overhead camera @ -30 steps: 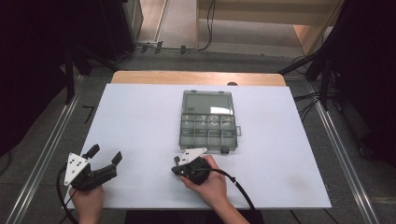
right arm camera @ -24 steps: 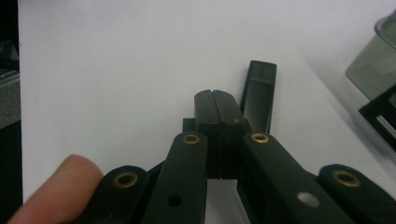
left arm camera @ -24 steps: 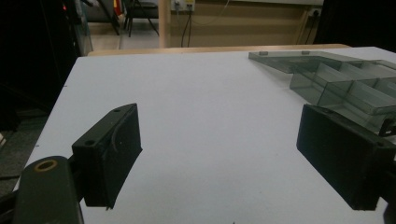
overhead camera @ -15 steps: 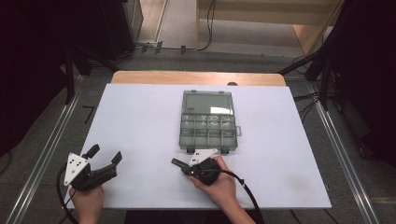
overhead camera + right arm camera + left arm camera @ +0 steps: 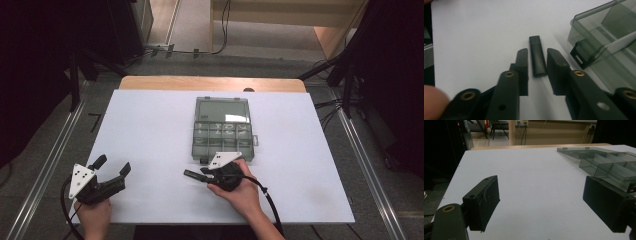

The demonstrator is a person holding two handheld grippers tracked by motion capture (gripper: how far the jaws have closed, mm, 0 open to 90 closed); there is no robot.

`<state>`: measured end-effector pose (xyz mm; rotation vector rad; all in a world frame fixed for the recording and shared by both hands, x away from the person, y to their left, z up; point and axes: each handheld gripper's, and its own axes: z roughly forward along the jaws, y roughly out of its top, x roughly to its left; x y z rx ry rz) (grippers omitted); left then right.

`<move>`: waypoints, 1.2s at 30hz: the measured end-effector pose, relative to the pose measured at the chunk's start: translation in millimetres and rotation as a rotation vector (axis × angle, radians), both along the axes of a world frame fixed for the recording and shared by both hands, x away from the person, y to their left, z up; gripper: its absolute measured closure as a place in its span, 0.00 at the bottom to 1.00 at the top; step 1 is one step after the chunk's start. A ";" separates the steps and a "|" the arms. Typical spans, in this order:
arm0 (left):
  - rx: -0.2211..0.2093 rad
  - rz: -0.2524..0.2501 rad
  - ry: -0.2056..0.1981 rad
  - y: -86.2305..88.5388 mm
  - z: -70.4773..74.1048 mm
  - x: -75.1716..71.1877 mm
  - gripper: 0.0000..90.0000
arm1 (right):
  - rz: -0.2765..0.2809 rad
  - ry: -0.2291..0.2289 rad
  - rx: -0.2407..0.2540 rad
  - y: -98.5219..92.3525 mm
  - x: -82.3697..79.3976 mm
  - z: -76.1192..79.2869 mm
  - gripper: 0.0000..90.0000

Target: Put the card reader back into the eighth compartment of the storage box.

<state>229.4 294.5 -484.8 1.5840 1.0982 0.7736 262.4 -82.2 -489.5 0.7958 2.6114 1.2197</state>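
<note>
Black stick (image 5: 537,56): lies on the white table (image 5: 150,125), between the right gripper's (image 5: 537,65) slightly parted jaws, not yet pinched.
Long axis: toward 12 o'clock in the right gripper view, parallel with the jaws.
Clear box (image 5: 222,129): open, at 1 o'clock from the stick.
Left gripper (image 5: 111,172): spread wide, empty, well apart at 9 o'clock.
Change: right hand (image 5: 242,192) has shifted rightward along the box's near edge.

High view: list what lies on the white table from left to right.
left gripper → small black stick → right gripper, at the stick → compartment box, farther back.
</note>
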 end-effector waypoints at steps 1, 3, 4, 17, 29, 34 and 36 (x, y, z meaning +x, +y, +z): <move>-0.002 -0.001 -0.001 0.1 -0.1 0.1 0.16 | 0.002 0.005 0.002 1.2 1.9 1.6 0.66; -0.004 -0.001 -0.001 0.0 -0.1 0.2 0.16 | 0.008 0.012 0.002 4.5 5.6 4.6 0.57; -0.004 -0.001 -0.001 0.0 -0.1 0.2 0.16 | 0.021 0.032 -0.005 6.9 7.7 5.7 0.56; -0.006 -0.002 -0.001 0.3 -0.2 0.5 0.16 | 0.063 0.096 -0.168 32.7 21.2 2.9 0.70; -0.006 -0.002 0.002 0.9 0.1 0.4 0.16 | 0.058 0.088 -0.208 41.1 23.8 -6.2 0.78; -0.006 -0.002 0.002 0.7 0.0 0.4 0.16 | 0.062 0.081 -0.214 42.3 23.3 -8.7 0.77; -0.006 -0.001 0.001 0.4 -0.1 0.4 0.16 | 0.058 0.095 -0.212 41.6 24.5 -8.6 0.77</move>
